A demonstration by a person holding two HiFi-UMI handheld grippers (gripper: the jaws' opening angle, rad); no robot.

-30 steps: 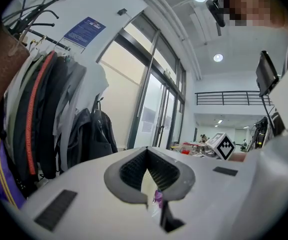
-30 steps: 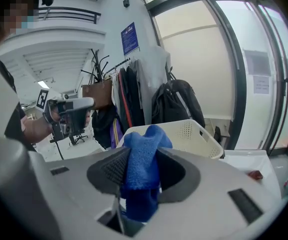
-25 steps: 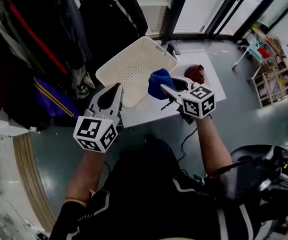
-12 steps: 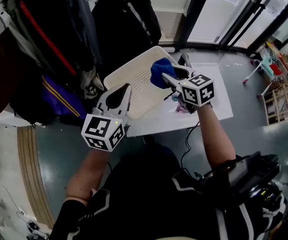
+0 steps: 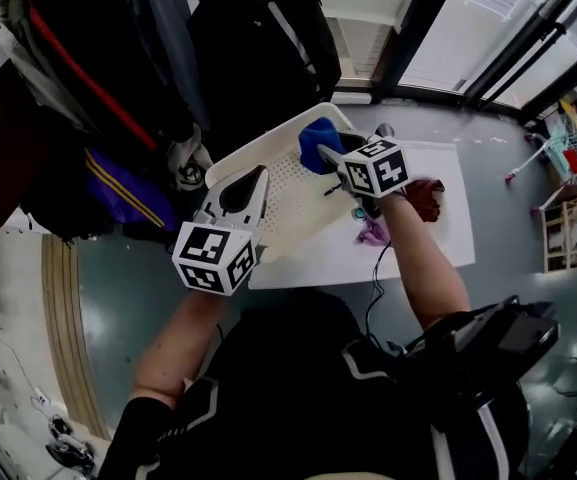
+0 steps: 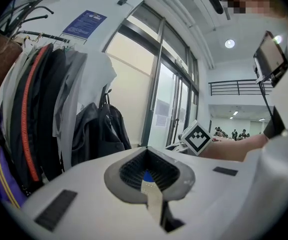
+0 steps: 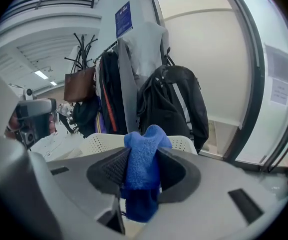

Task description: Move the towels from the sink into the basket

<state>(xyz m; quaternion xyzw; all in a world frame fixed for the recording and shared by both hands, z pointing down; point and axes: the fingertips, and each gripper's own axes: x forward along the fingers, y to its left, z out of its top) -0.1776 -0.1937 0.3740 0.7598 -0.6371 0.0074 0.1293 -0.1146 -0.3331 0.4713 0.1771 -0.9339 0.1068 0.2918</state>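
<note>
A blue towel [image 5: 316, 136] bunches up between the fingers of my right gripper [image 5: 325, 154], which is shut on it over the far part of the white perforated basket [image 5: 258, 150]. In the right gripper view the blue towel [image 7: 143, 171] fills the right gripper [image 7: 143, 156], with the basket [image 7: 101, 141] just behind. My left gripper [image 5: 254, 182] is shut and empty at the basket's near left rim; in its own view the left gripper [image 6: 147, 154] has its jaws meeting. A dark red towel [image 5: 426, 196] and a pink-purple cloth [image 5: 372, 233] lie in the white sink [image 5: 438, 243].
Coats and bags hang on a rack [image 5: 108, 78] left of the basket, and a black backpack [image 5: 268, 38] hangs behind it. Glass doors [image 5: 488, 28] run along the far right. A black cable [image 5: 373, 283] trails off the sink's near edge onto the grey floor.
My right gripper has carried the blue towel from above the sink leftward over the basket. My left gripper has moved forward to the basket's near rim. The red towel stays in the sink.
</note>
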